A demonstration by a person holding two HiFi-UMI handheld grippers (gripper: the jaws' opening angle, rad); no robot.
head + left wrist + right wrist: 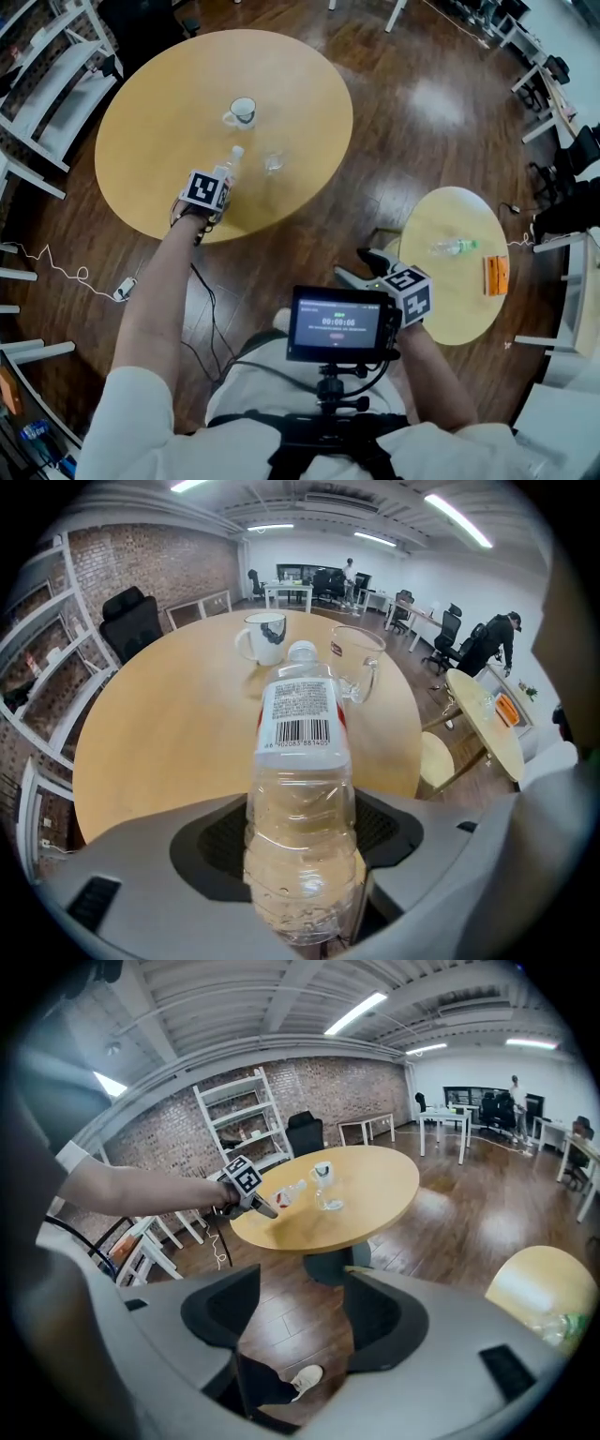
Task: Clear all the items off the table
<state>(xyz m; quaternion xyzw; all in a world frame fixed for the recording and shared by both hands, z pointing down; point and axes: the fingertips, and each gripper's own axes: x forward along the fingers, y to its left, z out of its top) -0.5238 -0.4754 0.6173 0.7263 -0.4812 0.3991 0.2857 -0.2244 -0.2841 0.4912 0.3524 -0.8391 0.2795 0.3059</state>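
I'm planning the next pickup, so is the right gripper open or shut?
Open. The right gripper has its jaws apart, with only floor and a shoe showing between them.

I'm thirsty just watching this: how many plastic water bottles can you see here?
2. One bottle is clamped in the left gripper at the large round table; the other bottle lies on its side on the small round table at right. No others show.

Two bottles (231,167) (453,247), one mug (242,112), one glass (273,163)
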